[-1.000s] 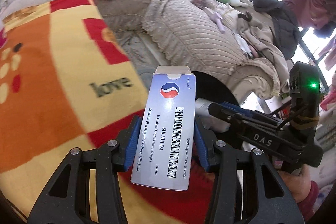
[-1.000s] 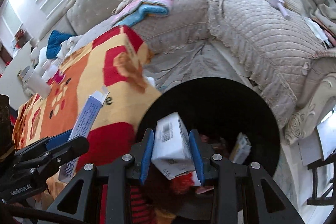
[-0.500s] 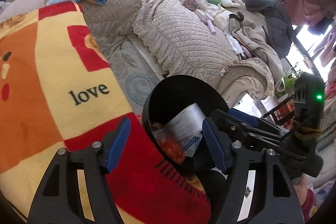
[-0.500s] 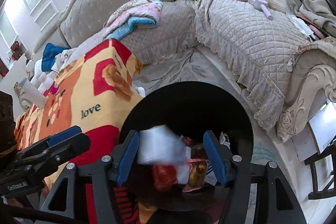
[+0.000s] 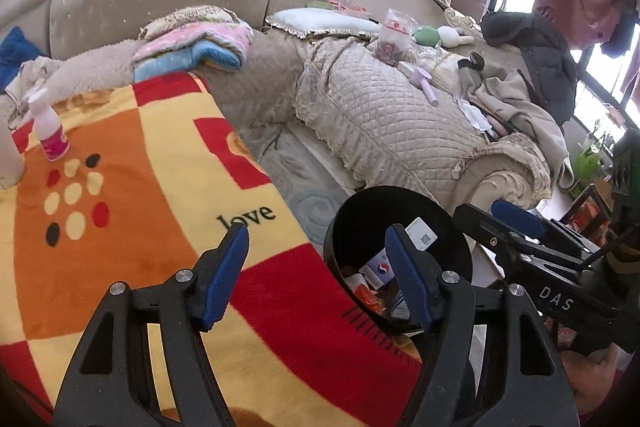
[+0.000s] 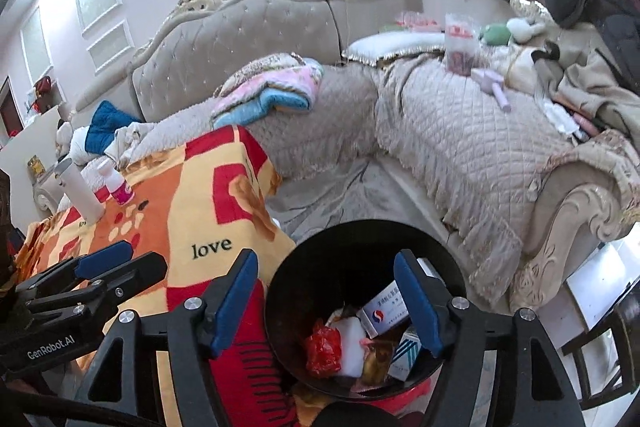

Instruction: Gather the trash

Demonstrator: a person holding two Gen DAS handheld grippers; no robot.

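A black round bin stands by the blanket-covered table and holds several pieces of trash: a white and blue tablet box, a red crumpled wrapper and a white box. The bin also shows in the left wrist view. My right gripper is open and empty above the bin. My left gripper is open and empty over the blanket's edge, just left of the bin. A small white bottle with a pink label stands on the blanket at the far left.
The orange, yellow and red blanket covers the table. A tall white cylinder stands near the small bottle. A beige quilted sofa with folded blankets, a pillow and clothes runs behind. A dark chair stands at the right.
Both grippers opened and let their boxes drop into the bin. Both then lifted and tilted up, so more of the sofa and wall shows.
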